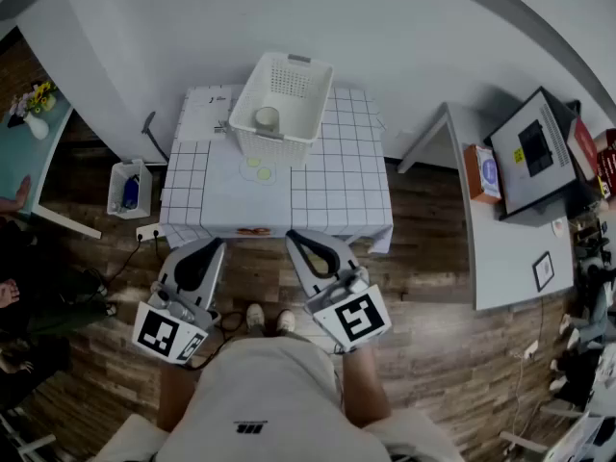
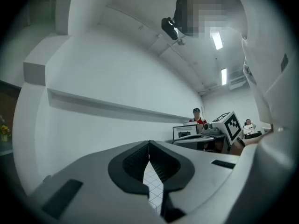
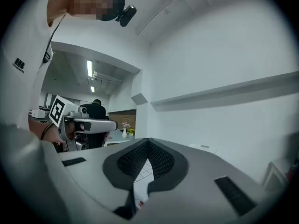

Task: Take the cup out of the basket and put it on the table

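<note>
In the head view, a white basket [image 1: 281,148] was seen standing on the far part of a grid-patterned table [image 1: 342,176], in the upper middle of the frame. The cup [image 1: 267,118] was seen inside the basket, near its left wall, resting on the bottom. A sheet of paper [image 1: 205,114] lay just left of the basket.

Both grippers were held below the table's near edge, well apart from the basket. The left gripper [image 1: 216,245] was at lower left and the right gripper [image 1: 293,237] at lower centre. In each gripper's own view the jaws were seen pressed together at the tips, with nothing gripped between them and only the gridded tabletop showing through the gap below.

A small bin [image 1: 128,189] stood on the wooden floor left of the table.
</note>
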`<action>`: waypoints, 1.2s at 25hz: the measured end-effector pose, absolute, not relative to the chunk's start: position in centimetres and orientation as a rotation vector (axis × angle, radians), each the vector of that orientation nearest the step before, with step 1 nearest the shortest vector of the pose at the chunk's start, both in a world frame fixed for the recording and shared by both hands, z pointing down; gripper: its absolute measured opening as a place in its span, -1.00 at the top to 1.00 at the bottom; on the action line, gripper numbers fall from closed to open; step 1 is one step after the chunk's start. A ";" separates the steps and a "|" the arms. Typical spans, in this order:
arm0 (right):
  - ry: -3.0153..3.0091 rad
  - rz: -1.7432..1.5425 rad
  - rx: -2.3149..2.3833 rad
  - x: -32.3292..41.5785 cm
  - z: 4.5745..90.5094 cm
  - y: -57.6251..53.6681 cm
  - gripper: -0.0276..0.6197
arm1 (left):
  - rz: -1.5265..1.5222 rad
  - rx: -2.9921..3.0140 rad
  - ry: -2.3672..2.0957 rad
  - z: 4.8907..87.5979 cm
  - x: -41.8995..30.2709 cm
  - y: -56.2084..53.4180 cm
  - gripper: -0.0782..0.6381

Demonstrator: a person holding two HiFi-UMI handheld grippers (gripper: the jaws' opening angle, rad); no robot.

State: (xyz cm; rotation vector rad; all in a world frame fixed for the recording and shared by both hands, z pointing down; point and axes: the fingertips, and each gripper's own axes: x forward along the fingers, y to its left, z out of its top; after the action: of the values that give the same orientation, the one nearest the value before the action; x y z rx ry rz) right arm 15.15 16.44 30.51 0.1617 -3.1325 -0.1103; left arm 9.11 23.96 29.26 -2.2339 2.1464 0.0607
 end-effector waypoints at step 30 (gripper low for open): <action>-3.185 -0.082 0.101 13.0 30.5 13.9 0.88 | 0.049 -2.234 2.139 29.6 7.8 20.5 0.75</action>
State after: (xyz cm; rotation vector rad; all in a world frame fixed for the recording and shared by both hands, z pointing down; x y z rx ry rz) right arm 13.04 13.86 30.52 0.1014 -3.1854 -0.0824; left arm 7.77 20.54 29.62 -2.2342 2.1388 0.0487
